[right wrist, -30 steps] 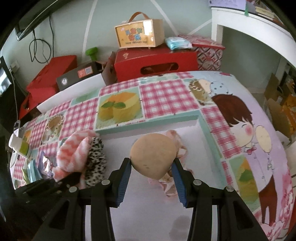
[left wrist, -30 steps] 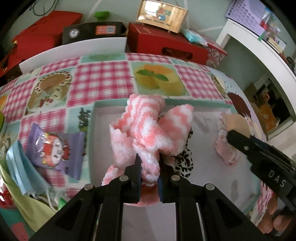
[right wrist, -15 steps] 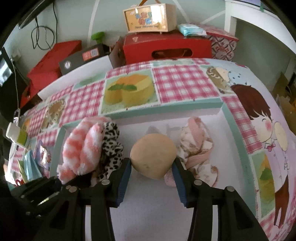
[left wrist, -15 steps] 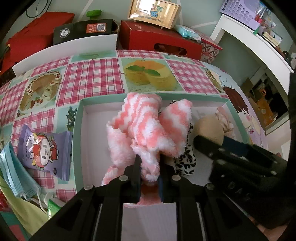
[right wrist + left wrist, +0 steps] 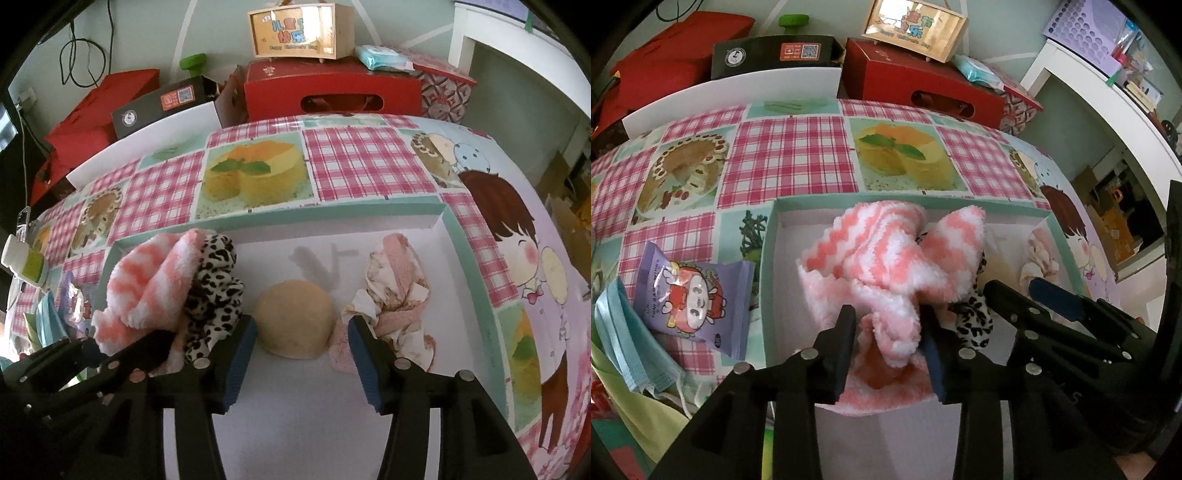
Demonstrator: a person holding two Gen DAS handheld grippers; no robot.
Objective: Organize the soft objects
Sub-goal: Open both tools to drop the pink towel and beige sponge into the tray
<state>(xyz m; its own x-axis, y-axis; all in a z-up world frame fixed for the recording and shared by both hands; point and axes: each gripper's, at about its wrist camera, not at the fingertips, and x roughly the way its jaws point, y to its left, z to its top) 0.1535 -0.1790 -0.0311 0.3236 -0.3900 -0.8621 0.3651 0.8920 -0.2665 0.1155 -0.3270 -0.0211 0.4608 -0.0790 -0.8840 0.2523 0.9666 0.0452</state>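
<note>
Left gripper (image 5: 888,328): two matte black plastic fingers (image 5: 840,339) with blue pads on their inner faces, joined to angular black arms by round silver screws. Right gripper (image 5: 301,341): the same black build, with ribbed blue pads (image 5: 240,358) lining both fingers and silver screw heads along the arms.

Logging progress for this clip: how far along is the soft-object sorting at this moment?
Done: the tan sponge sits on the floor of the box between the open right gripper, beside the leopard-print cloth and the pink floral cloth. In hand: the left gripper stands open around the pink striped towel, apparently let go. Left: a blue face mask and a purple packet outside the box.
</note>
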